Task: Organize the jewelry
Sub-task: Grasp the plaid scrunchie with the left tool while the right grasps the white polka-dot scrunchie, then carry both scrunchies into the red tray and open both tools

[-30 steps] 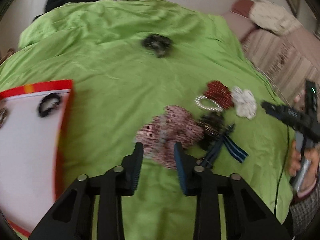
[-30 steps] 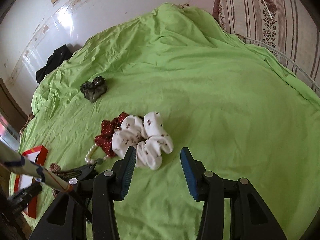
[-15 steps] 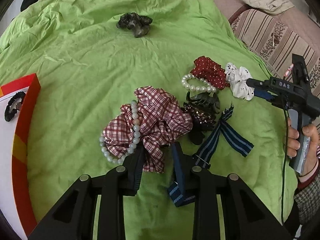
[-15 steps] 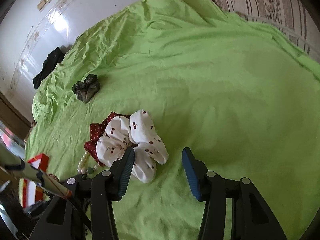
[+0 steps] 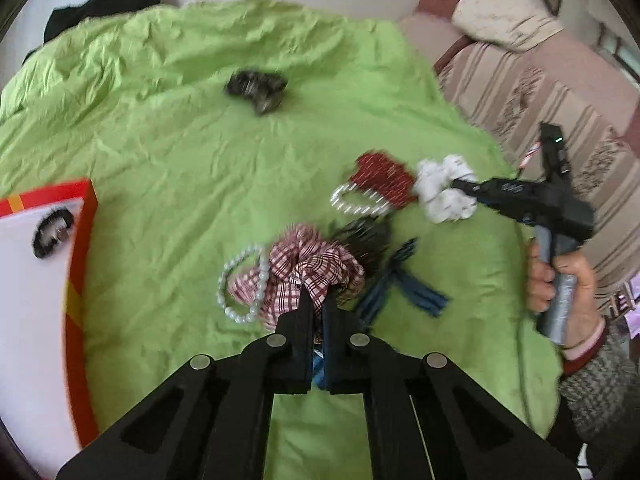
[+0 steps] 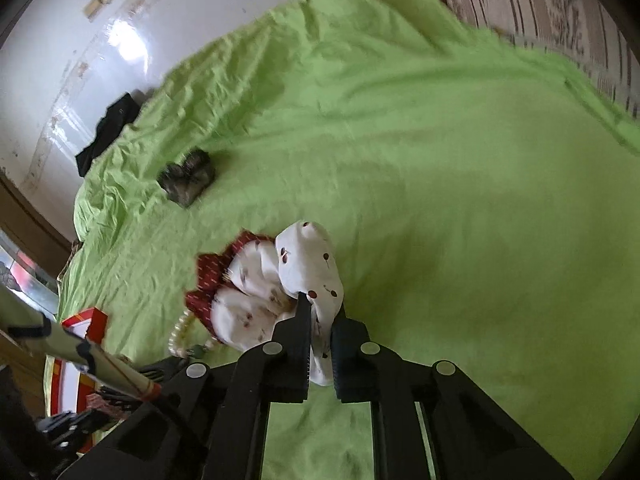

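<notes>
Left tongs [image 5: 316, 300] pinch plaid scrunchie [image 5: 308, 276]; right tongs [image 6: 320, 316] pinch white scrunchie [image 6: 308, 272]. Lift slowly, shedding the snagged pearls [image 5: 244, 280].

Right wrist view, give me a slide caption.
Right gripper shut on white cherry-print fabric scrunchie lying on green bedsheet.

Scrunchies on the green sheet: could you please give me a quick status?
Left gripper shut on plaid scrunchie. Right gripper shut on white scrunchie. Pearl bracelet lies across the plaid one.
</notes>
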`<state>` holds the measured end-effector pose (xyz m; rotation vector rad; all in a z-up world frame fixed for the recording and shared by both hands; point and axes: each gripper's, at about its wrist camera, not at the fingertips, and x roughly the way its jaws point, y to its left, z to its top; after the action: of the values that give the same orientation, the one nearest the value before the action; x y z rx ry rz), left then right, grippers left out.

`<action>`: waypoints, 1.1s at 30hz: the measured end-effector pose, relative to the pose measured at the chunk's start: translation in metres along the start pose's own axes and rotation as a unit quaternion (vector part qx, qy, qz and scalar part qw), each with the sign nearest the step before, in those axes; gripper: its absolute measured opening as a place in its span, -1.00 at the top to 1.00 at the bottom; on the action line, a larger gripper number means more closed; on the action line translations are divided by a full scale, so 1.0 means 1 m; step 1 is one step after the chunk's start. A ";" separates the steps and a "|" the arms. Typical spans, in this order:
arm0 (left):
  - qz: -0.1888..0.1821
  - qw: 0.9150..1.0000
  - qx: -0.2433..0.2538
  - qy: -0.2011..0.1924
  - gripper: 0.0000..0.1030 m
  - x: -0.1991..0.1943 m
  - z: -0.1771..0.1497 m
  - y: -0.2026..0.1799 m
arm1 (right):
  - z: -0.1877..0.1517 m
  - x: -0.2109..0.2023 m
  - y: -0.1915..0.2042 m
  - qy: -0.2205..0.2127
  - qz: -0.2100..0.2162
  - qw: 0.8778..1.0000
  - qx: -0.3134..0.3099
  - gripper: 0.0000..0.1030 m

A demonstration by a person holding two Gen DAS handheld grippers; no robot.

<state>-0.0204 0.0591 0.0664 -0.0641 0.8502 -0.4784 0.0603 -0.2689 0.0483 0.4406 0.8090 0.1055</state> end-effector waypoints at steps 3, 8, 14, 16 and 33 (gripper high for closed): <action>-0.025 0.999 -0.005 -0.030 0.94 -0.031 0.004 -0.001 | 0.000 -0.022 0.011 -0.029 0.002 1.000 -0.012 0.83; -0.088 0.993 -0.037 -0.073 0.94 -0.080 0.012 0.011 | -0.005 -0.055 0.025 -0.069 -0.004 0.997 -0.027 0.83; -0.269 0.956 -0.104 -0.059 0.94 -0.100 0.015 0.035 | -0.010 -0.068 0.030 -0.065 0.043 0.997 -0.006 0.83; -0.272 0.953 -0.117 -0.055 0.94 -0.098 0.014 0.039 | -0.013 -0.065 0.034 -0.058 0.035 0.998 -0.010 0.83; -0.040 0.982 -0.148 -0.108 0.94 -0.149 0.003 0.118 | -0.043 -0.064 0.110 -0.035 0.072 0.995 -0.058 0.83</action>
<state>-0.0566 0.2286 0.1456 -0.4182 0.7004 -0.4082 -0.0067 -0.1710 0.1120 0.3912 0.6990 0.2680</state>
